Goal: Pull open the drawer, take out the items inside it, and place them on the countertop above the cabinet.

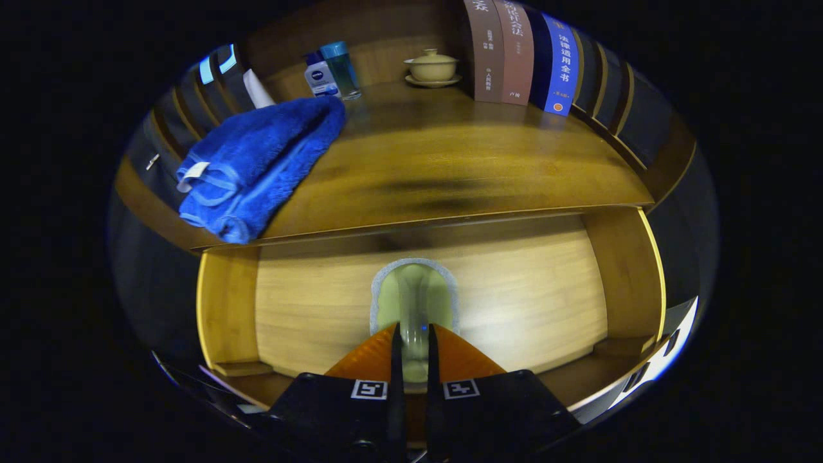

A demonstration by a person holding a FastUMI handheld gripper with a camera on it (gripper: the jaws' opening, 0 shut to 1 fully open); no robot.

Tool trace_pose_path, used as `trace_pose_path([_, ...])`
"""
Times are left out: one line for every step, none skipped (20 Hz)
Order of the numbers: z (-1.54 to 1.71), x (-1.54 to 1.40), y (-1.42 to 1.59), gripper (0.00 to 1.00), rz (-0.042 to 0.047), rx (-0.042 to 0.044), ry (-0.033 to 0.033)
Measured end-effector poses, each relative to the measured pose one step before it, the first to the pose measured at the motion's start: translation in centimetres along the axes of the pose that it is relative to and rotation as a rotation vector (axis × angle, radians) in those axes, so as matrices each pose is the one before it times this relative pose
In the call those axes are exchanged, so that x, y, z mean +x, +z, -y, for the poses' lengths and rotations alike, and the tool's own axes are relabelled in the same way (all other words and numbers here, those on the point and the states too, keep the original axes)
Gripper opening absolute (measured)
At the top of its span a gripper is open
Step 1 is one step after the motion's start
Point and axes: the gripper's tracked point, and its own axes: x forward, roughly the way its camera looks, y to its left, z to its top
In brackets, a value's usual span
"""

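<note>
Gripper view: claw [415, 350] pinching blurred pouch [415, 296]

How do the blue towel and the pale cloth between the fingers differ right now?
The towel is deep blue and fluffy; the pale cloth is greenish with a grey edge. The towel lies bunched on the countertop; the cloth is over the open drawer, pinched by the gripper. Both are soft fabric.

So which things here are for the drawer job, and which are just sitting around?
For the job:
- open drawer
- pale cloth item pinched between the gripper fingers
- blue towel, lying on the countertop

Just sitting around:
- two bottles at the back
- lidded cup on a saucer
- row of books
</note>
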Motion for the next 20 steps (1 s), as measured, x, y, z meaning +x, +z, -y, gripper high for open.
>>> trace_pose_path([-0.435, -1.010, -0.259, 0.17, -0.01164, -0.01353, 0.01351])
trace_pose_path([-0.464, -0.983, -0.226, 0.17, -0.00712, -0.01542, 0.01153])
trace_pose_path([-0.300, -0.906, 0.044, 0.17, 0.00252, -0.01157, 0.00636])
trace_pose_path([-0.072, -0.759, 0.225, 0.17, 0.00596, -0.01671, 0.00055])
trace_pose_path([0.189, -0.675, 0.256, 0.17, 0.00609, -0.01119, -0.00692])
trace_pose_path([0.113, -0.641, 0.169, 0.17, 0.00407, 0.00219, -0.00176])
trace_pose_path([-0.018, -0.698, 0.261, 0.17, 0.00317, 0.01015, 0.00249])
trace_pose_path([0.032, -0.619, 0.483, 0.17, 0.00496, 0.00769, 0.00596])
trace_pose_path([0.031, -0.687, 0.675, 0.17, 0.00896, 0.00883, 0.00548])
trace_pose_path([0.044, -0.806, 0.773, 0.17, 0.01391, 0.00961, 0.00145])
trace_pose_path([-0.007, -0.602, 1.115, 0.17, 0.02038, 0.01028, 0.00295])
trace_pose_path([0.037, -0.117, 1.303, 0.17, 0.02148, 0.00077, 0.00118])
trace_pose_path([0.202, 0.264, 1.263, 0.17, 0.01492, 0.00050, -0.00838])
trace_pose_path([-0.108, 0.322, 1.304, 0.17, 0.01148, -0.00155, -0.00178])
trace_pose_path([0.080, 0.698, 1.087, 0.17, 0.00627, -0.00038, -0.00610])
trace_pose_path([-0.055, 1.051, 1.202, 0.17, 0.00858, -0.00873, -0.00793])
trace_pose_path([0.093, 1.001, 1.324, 0.17, 0.00570, -0.01498, -0.01772])
trace_pose_path([0.061, 0.960, 1.143, 0.17, 0.00399, -0.00638, -0.01381])
trace_pose_path([0.037, 0.957, 0.988, 0.17, -0.00188, -0.00058, -0.01191])
trace_pose_path([-0.100, 0.878, 0.891, 0.17, -0.00202, -0.00149, -0.00683])
